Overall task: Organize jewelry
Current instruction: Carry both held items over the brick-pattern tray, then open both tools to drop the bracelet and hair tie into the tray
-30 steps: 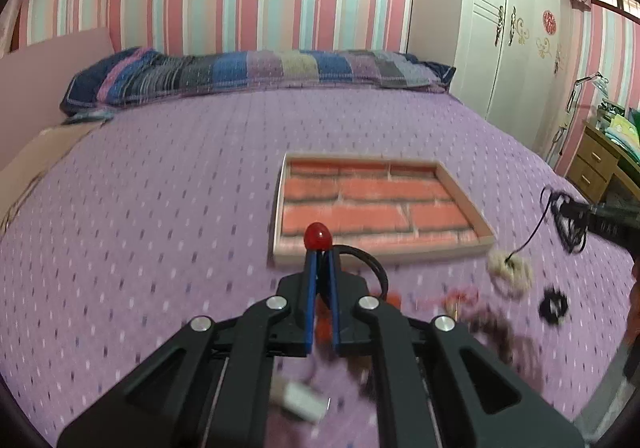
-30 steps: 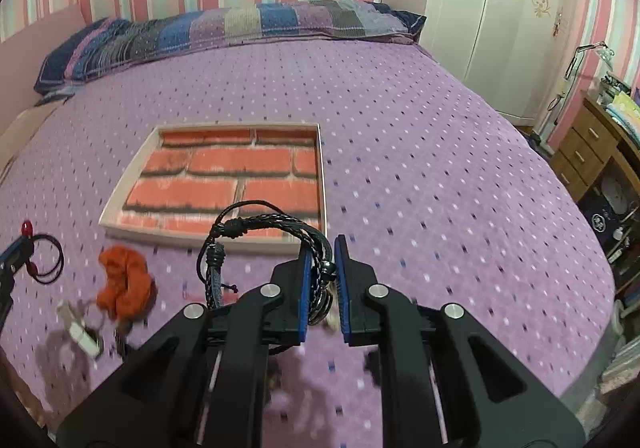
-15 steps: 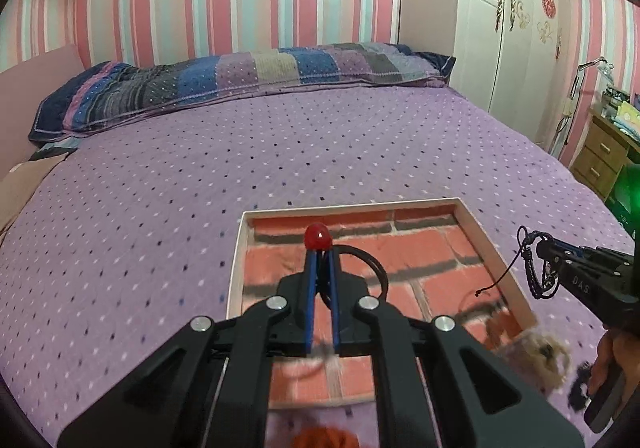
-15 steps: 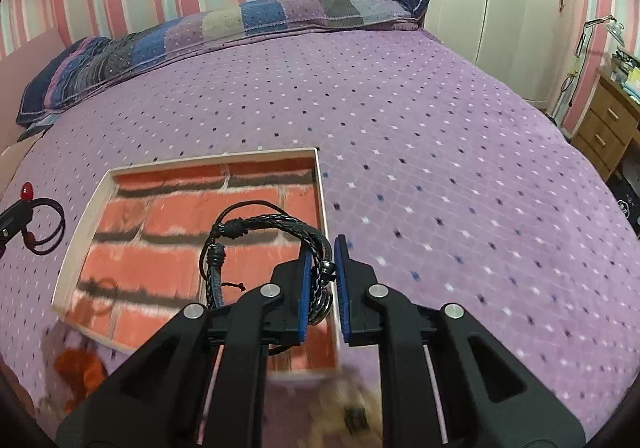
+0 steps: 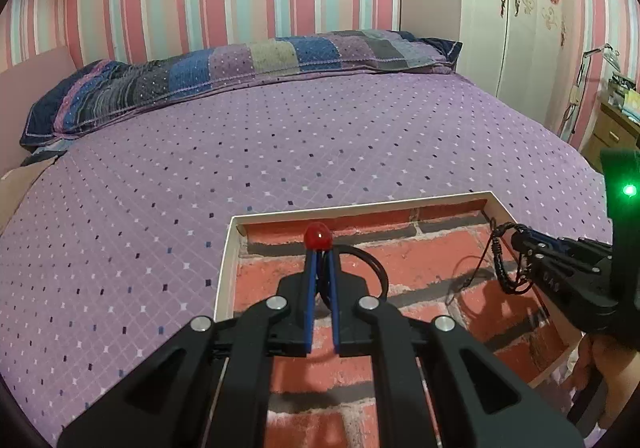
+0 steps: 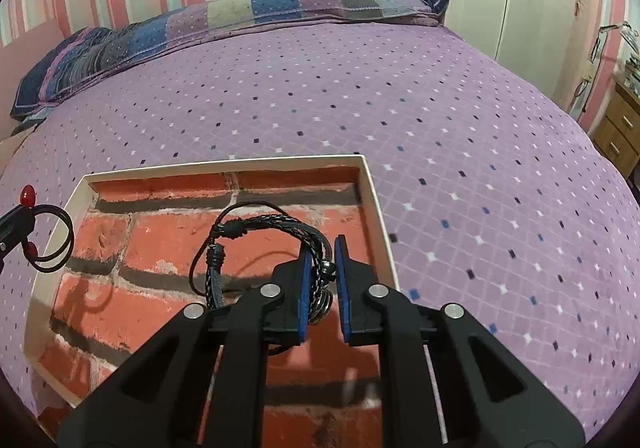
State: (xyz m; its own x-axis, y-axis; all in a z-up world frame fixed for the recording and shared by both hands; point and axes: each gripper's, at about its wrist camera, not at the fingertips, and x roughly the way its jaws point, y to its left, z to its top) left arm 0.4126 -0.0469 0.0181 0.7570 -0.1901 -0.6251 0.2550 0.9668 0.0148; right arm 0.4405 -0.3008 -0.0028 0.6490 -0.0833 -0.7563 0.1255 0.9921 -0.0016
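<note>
A shallow white-rimmed tray (image 5: 226, 260) (image 6: 378, 204) with a red brick pattern lies on the purple bedspread. My left gripper (image 5: 320, 252) hangs over the tray's far left part, shut on a black hair tie (image 5: 376, 268) with a red bead (image 5: 318, 236) sticking out past the fingertips. My right gripper (image 6: 322, 248) hovers above the tray's right side, shut on a black braided leather bracelet (image 6: 276, 226) whose loop and cords dangle to the left. Each gripper shows in the other's view: the right one (image 5: 516, 244), the left one (image 6: 20, 216) with its hair tie (image 6: 60, 244).
The purple spotted bedspread (image 5: 280, 136) stretches beyond the tray to a striped patchwork pillow (image 5: 248, 68) at the wall. A white wardrobe (image 5: 512, 8) and a wooden nightstand (image 6: 620, 128) stand to the right of the bed.
Both grippers have moved forward and down from the loose items near the bed's front edge to over the tray, each still holding its piece. The tray now fills the lower views.
</note>
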